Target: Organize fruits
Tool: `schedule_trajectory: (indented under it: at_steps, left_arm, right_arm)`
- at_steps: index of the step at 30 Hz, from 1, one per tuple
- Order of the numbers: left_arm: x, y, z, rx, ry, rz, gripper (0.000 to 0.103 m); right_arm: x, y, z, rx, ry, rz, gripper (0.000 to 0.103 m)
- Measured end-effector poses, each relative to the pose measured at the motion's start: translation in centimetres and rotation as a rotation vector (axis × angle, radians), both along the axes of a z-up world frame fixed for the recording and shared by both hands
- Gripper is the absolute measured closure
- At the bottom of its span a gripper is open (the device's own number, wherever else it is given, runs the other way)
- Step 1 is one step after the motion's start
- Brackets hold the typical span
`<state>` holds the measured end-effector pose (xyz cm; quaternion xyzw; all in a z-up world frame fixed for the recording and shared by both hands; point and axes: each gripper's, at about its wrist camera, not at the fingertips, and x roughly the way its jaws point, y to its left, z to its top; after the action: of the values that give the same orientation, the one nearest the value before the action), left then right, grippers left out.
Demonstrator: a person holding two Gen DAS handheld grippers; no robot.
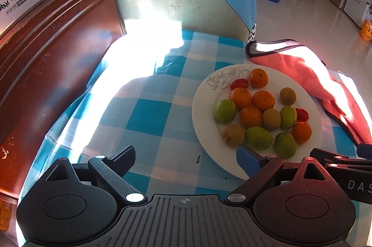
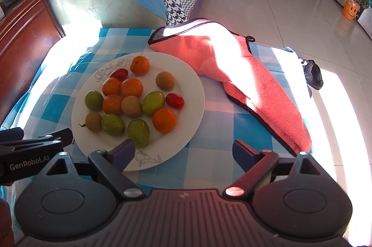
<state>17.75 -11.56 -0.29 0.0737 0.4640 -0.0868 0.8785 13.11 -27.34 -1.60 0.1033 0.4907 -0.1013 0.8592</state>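
- The fruits (image 2: 134, 100) lie mixed together on a white plate (image 2: 186, 121) with a line drawing on its rim: orange mandarins, green oval fruits, brownish kiwi-like ones and two small red tomatoes, most of them touching a neighbour.
- The plate sits on a blue checked tablecloth (image 2: 209, 160), with a pink towel (image 2: 244, 84) just beside its far right rim, apparently not touching it, though the glare there makes that hard to be sure of.
- Nearest the right gripper (image 2: 183, 151) is a green oval fruit (image 2: 138, 133) at the plate's near edge. It lies ahead and to the left of the claw's centre, just beyond the left finger (image 2: 123, 151), and its long axis runs roughly away from the camera.
- The right gripper is spread wide with nothing between its jaws. Its left finger overhangs the plate's near rim, while the right one (image 2: 244, 153) is over bare cloth.
- My judgement is that the right hand is the better placed and needs to shift left and forward to straddle that green fruit across its narrow width.
- The left gripper (image 1: 186, 159) is also spread wide and empty. The plate lies to its right, with only its right finger (image 1: 248, 158) over the near rim, beside a brown fruit (image 1: 233, 134).
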Motion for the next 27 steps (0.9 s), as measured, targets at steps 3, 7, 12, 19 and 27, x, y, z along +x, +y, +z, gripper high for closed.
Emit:
schedule_trajectory:
  at_steps: [3, 7, 12, 19, 27]
  left_arm:
    - [0.0, 0.0, -0.2, 0.012, 0.002, 0.002, 0.008]
    - [-0.1, -0.2, -0.3, 0.02, 0.003, -0.002, 0.008]
    - [-0.2, -0.2, -0.4, 0.024, 0.008, -0.006, 0.008]
    - [-0.2, -0.2, -0.6, 0.029, 0.017, 0.001, 0.008]
    - [-0.1, -0.4, -0.7, 0.04, 0.016, 0.005, 0.008]
  right_arm:
    - [0.1, 0.0, 0.0, -0.004, 0.0, -0.004, 0.012]
    - [0.1, 0.1, -0.2, -0.003, 0.008, -0.003, 0.012]
    - [0.1, 0.4, -0.3, -0.021, 0.01, -0.001, 0.012]
    - [0.2, 1.2, -0.6, -0.025, 0.017, 0.021, 0.012]
    - [0.1, 1.5, -0.4, -0.045, 0.007, 0.03, 0.012]
